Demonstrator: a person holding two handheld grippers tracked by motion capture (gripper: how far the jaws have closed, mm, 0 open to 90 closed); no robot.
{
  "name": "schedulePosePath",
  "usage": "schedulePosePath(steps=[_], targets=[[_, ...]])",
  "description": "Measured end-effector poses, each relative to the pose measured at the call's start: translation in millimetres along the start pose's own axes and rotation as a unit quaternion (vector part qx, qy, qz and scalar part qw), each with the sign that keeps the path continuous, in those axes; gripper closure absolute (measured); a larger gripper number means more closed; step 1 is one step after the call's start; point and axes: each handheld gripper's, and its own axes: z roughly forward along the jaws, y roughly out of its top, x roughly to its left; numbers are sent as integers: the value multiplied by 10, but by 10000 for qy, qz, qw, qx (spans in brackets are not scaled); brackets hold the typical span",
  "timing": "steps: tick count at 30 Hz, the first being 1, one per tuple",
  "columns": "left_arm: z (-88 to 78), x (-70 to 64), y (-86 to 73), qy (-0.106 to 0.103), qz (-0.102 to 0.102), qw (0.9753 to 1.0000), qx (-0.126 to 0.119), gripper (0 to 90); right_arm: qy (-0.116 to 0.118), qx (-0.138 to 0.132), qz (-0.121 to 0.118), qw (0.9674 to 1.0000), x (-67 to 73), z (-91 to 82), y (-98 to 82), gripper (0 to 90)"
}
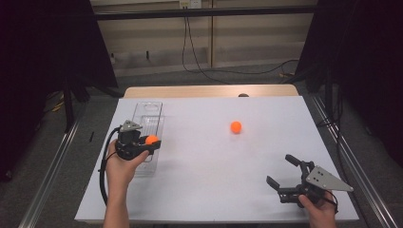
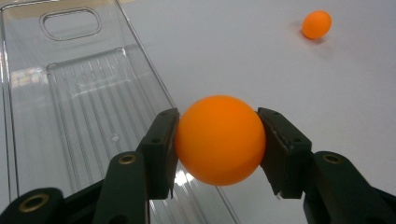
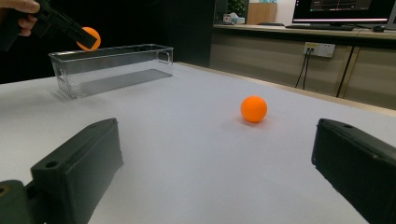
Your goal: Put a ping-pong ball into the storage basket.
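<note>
Partly hidden in the high view, the held orange ball (image 1: 151,139) shows as a small bright patch beyond the left gripper (image 1: 148,144), whose body and the hand around it cover the near part of the clear plastic bin (image 1: 148,110). The bin's see-through walls are hard to trace there against the white table (image 1: 199,166). From the left gripper view the same ball is plain: smooth, matte, evenly orange, clamped between the two black pads that press on its sides, held above the bin's right-hand wall with the ribbed floor below and to the left. The right gripper view shows it raised above the bin's rim at the far left.

A second orange ball (image 1: 235,127) lies alone on the table, well apart from the bin and from both grippers, with bare table all around it. The right gripper (image 1: 280,171) rests near the table's near right corner, its jaws spread wide with nothing between them.
</note>
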Motion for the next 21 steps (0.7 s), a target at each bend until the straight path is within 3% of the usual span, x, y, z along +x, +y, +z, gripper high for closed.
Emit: schedulePosePath(steps=[21], targets=[[-48,55,-9,105,-60,9999,-50,506,3,-2,7,10000,1,0,0,11]])
